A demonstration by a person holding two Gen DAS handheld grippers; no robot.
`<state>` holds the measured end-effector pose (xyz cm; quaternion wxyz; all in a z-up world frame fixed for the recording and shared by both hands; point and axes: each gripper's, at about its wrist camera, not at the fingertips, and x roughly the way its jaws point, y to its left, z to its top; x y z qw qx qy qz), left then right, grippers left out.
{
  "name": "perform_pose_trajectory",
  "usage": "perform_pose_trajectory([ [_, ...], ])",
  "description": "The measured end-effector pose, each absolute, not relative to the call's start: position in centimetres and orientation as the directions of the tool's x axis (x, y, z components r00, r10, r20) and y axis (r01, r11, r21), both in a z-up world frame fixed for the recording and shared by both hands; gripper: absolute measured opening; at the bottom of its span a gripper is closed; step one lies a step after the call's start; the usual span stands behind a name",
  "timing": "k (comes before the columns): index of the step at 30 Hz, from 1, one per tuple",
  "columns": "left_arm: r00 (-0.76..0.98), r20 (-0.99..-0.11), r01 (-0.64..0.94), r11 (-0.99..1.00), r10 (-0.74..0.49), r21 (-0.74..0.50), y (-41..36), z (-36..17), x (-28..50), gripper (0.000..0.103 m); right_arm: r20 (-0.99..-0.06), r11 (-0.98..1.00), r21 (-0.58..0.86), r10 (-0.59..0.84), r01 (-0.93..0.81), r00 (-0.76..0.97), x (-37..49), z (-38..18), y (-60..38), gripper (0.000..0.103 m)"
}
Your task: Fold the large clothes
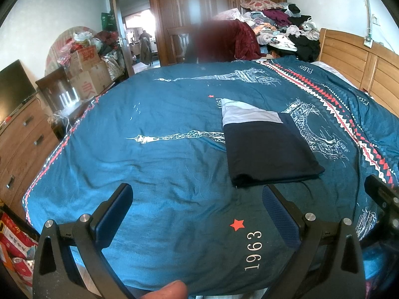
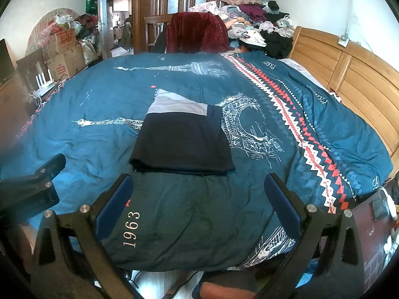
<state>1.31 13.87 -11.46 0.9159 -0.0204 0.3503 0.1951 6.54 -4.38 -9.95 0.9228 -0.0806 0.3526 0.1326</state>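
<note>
A folded garment point(image 1: 266, 147), dark navy with a light grey band at its far end, lies flat on the teal Eiffel-tower bedspread point(image 1: 154, 164). It also shows in the right wrist view point(image 2: 182, 139). My left gripper point(image 1: 197, 194) is open and empty, held above the bedspread in front of and to the left of the garment. My right gripper point(image 2: 199, 184) is open and empty, just in front of the garment's near edge. The right gripper shows at the left wrist view's right edge point(image 1: 381, 196), and the left gripper at the right wrist view's left edge point(image 2: 37, 182).
A wooden headboard point(image 2: 349, 79) stands at the right. A heap of clothes point(image 2: 256, 22) and a dark red garment over a chair point(image 2: 197, 32) sit beyond the bed. Cardboard boxes point(image 1: 87, 72) and a wooden dresser point(image 1: 20, 139) stand at the left.
</note>
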Motion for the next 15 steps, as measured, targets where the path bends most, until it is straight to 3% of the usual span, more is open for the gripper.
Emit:
perform_pose_trajectory([
  [15, 0.679, -0.650, -0.372, 0.923, 0.340, 0.095, 14.02, -11.55, 1.31, 0.103, -0.671, 0.954, -0.060, 0.180, -0.294, 0.719, 6.72, -10.01, -4.11, 0.103],
])
